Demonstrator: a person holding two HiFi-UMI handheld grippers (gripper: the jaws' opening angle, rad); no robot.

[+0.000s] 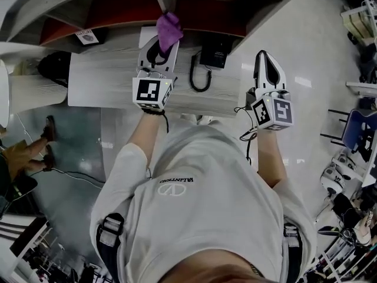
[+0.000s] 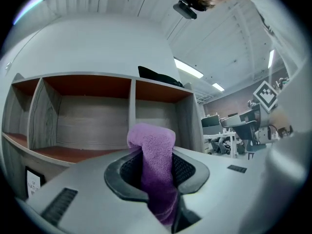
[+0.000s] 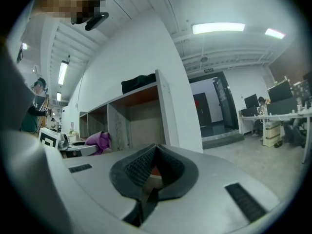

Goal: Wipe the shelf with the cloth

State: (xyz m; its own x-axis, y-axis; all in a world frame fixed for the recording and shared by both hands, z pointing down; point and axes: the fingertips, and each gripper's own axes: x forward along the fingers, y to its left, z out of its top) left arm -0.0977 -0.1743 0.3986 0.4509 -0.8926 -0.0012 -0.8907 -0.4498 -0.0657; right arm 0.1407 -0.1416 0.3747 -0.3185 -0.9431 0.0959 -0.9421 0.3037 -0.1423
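A purple cloth (image 1: 169, 29) (image 2: 152, 140) sticks up from between the jaws of my left gripper (image 1: 165, 42) (image 2: 157, 156), which is shut on it. The cloth's free end hangs just in front of the shelf unit (image 1: 118, 9) (image 2: 87, 126), close to the upright divider (image 2: 132, 110) between two red-brown floored compartments. My right gripper (image 1: 263, 56) (image 3: 155, 149) is held off to the right of the shelf. Its jaws are shut with nothing between them. From the right gripper view the cloth (image 3: 99, 141) shows small at the left, next to the shelf (image 3: 139, 113).
A black telephone (image 1: 215, 49) with a coiled cord (image 1: 199, 78) sits on the wood-grain counter (image 1: 112, 69) below the shelf. A label card (image 1: 87, 37) lies at the left. A black bag (image 2: 158, 75) rests on the shelf's top. Office desks and chairs (image 2: 229, 135) stand to the right.
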